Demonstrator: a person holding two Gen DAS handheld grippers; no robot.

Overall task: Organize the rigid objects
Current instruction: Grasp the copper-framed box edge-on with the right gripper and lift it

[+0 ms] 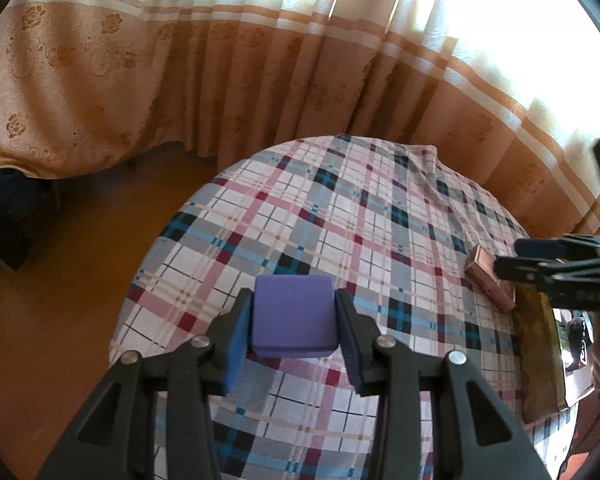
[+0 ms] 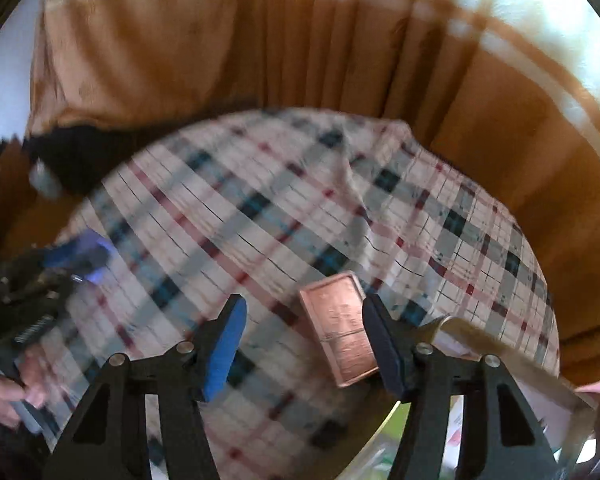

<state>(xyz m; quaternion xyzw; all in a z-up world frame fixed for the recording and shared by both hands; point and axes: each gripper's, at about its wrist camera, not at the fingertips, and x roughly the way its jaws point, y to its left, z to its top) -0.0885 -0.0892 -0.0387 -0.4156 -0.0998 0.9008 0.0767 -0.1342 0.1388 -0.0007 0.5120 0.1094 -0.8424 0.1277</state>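
Note:
My left gripper (image 1: pixel 294 326) is shut on a purple cube (image 1: pixel 293 320) and holds it over the plaid-covered table (image 1: pixel 340 220). The cube also shows, blurred, in the right wrist view (image 2: pixel 96 258) at the far left, in the left gripper. A copper-coloured flat box (image 2: pixel 340 328) lies on the plaid cloth (image 2: pixel 260 200), close to the right finger (image 2: pixel 384 344) of my right gripper (image 2: pixel 304 344), which is open and empty. In the left wrist view the copper box (image 1: pixel 490 278) lies at the right, with my right gripper's fingers (image 1: pixel 540 258) just over it.
A book-like flat object (image 1: pixel 540 356) lies at the table's right edge, also seen in the right wrist view (image 2: pixel 500 352). Orange patterned curtains (image 1: pixel 220 80) hang behind the table. Orange floor (image 1: pixel 80 280) lies to the left, with dark furniture (image 1: pixel 8 220) at the far left.

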